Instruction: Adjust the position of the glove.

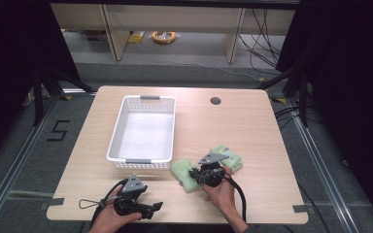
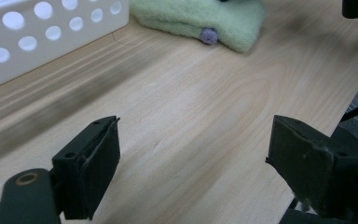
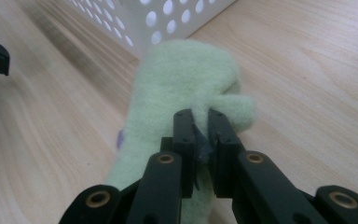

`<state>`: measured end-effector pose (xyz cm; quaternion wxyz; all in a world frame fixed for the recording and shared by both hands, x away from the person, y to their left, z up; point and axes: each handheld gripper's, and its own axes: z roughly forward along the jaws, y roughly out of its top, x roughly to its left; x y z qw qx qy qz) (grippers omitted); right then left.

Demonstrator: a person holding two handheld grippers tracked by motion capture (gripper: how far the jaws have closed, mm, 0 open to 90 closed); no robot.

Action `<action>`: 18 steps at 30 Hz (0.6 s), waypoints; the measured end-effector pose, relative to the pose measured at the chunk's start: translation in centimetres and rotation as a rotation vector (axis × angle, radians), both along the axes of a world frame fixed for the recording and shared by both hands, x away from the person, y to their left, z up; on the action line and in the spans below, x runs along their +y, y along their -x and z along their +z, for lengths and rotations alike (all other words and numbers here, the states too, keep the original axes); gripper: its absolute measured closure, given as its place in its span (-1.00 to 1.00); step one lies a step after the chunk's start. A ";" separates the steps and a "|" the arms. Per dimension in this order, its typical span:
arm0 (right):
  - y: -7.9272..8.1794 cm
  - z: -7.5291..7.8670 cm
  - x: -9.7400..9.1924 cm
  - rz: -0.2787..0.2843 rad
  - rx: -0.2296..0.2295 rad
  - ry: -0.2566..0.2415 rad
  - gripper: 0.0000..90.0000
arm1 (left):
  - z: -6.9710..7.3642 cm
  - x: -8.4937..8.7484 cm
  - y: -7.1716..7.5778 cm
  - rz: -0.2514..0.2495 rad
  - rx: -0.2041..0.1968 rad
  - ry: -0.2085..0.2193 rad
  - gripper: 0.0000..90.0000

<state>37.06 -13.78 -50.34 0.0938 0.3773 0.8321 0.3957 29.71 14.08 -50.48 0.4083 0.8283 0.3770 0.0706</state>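
Even overhead light (soft close-up blur)

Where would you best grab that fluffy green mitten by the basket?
At its near edge, coming in low along the table. The green mitten lies flat and soft, so a fold pinches easily. The right claw is already shut on a pinch of it there.

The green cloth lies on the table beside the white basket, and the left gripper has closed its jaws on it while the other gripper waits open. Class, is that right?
Not quite. The right gripper is the one shut on the green cloth, as the right gripper view shows. The left gripper waits open. The cloth does lie on the table beside the white basket.
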 end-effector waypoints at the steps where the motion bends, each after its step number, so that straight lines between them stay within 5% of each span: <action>1: 0.0 0.2 -0.2 0.009 -0.001 -0.012 0.87 | 0.0 0.0 0.0 -0.001 0.000 0.002 -0.64; 7: 1.0 2.7 -1.2 0.115 -0.050 0.016 0.87 | 0.1 0.1 0.0 0.006 -0.001 0.008 -0.63; 10: 1.7 3.7 -2.4 0.157 -0.035 0.021 0.87 | 0.1 0.2 0.0 -0.002 0.000 -0.008 -0.63; 18: 2.5 4.0 -4.3 0.219 -0.032 0.015 0.87 | 0.0 0.1 0.0 0.008 0.001 0.003 -0.64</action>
